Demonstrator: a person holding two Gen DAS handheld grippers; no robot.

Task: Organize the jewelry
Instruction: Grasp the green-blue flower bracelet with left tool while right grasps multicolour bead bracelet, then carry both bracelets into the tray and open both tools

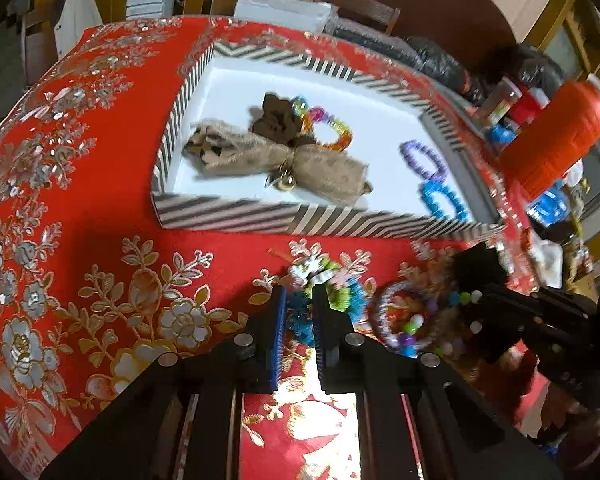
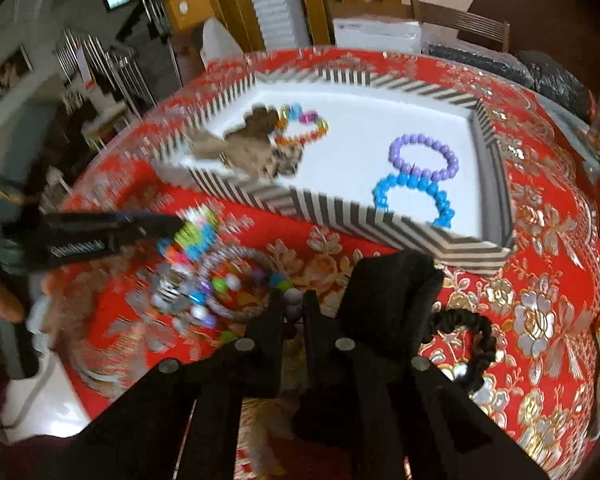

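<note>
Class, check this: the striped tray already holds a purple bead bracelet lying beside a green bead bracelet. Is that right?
Not quite. The bracelet beside the purple bead bracelet in the striped tray is blue, not green. The right wrist view shows both clearly, touching each other.

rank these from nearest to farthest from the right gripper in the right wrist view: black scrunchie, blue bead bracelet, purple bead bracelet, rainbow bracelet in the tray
1. black scrunchie, on the cloth just right of the right gripper.
2. blue bead bracelet, near right corner of the striped tray.
3. purple bead bracelet, touching the blue one, behind it.
4. rainbow bracelet, far left part of the tray.
</note>
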